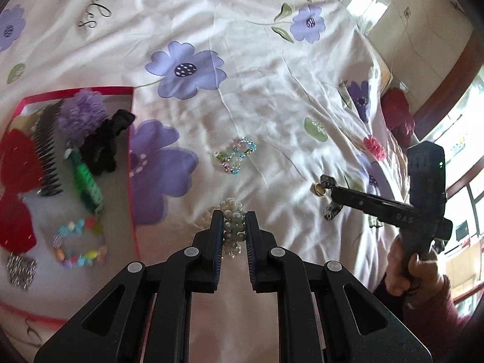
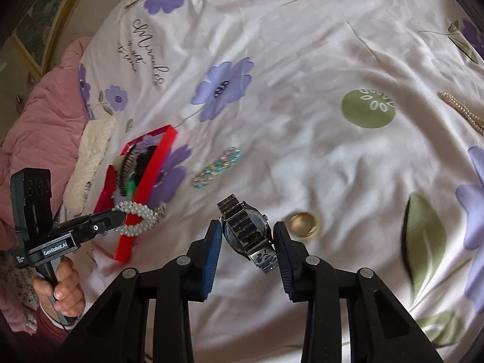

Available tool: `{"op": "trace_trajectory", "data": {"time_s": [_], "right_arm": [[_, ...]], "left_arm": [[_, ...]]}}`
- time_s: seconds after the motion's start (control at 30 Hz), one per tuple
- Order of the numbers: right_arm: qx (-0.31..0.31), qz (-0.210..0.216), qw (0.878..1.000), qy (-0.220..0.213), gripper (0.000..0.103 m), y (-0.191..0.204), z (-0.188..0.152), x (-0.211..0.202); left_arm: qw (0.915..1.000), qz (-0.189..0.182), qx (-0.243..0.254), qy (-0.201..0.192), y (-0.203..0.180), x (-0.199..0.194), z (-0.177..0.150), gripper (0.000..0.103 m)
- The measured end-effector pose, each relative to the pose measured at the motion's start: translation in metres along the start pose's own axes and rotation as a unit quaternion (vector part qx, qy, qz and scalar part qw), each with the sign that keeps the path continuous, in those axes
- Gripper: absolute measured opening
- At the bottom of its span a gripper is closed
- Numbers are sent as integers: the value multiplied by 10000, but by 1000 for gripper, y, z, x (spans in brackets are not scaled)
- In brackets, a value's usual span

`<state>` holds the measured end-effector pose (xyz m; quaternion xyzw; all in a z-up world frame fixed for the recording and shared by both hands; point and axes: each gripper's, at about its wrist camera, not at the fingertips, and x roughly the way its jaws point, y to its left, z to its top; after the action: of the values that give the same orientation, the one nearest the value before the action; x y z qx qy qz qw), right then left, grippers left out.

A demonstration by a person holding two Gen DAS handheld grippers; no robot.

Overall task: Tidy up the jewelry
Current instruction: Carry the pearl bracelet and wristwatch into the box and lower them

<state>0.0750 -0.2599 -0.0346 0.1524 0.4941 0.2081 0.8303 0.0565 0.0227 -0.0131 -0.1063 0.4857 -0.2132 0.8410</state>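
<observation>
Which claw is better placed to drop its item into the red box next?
Left. The left claw grips the pearl bracelet right beside the red box. The right claw holds the watch farther from it.

You work over a bed covered by a white sheet (image 2: 302, 139) printed with purple flowers. On it lie a red box (image 1: 130, 163), a pastel bead bracelet (image 1: 234, 155), a gold ring (image 2: 304, 224) and a pearl strand (image 2: 462, 112).
</observation>
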Motion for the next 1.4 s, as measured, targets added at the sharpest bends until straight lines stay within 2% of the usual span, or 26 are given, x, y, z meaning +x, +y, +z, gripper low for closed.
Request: {"op": "trace_trajectory", "data": {"time_s": [0.27, 0.8, 1.4], "right_arm": [[0, 326, 9995, -51, 35, 30, -13, 3], [-574, 929, 9940, 105, 35, 123, -17, 25], [-1058, 1386, 9834, 496, 35, 206, -15, 79]], "left_arm": [[9996, 25, -166, -242, 12, -35, -15, 12], [9957, 183, -463, -781, 47, -101, -32, 12], [9906, 348, -1025, -838, 104, -121, -47, 12]]}}
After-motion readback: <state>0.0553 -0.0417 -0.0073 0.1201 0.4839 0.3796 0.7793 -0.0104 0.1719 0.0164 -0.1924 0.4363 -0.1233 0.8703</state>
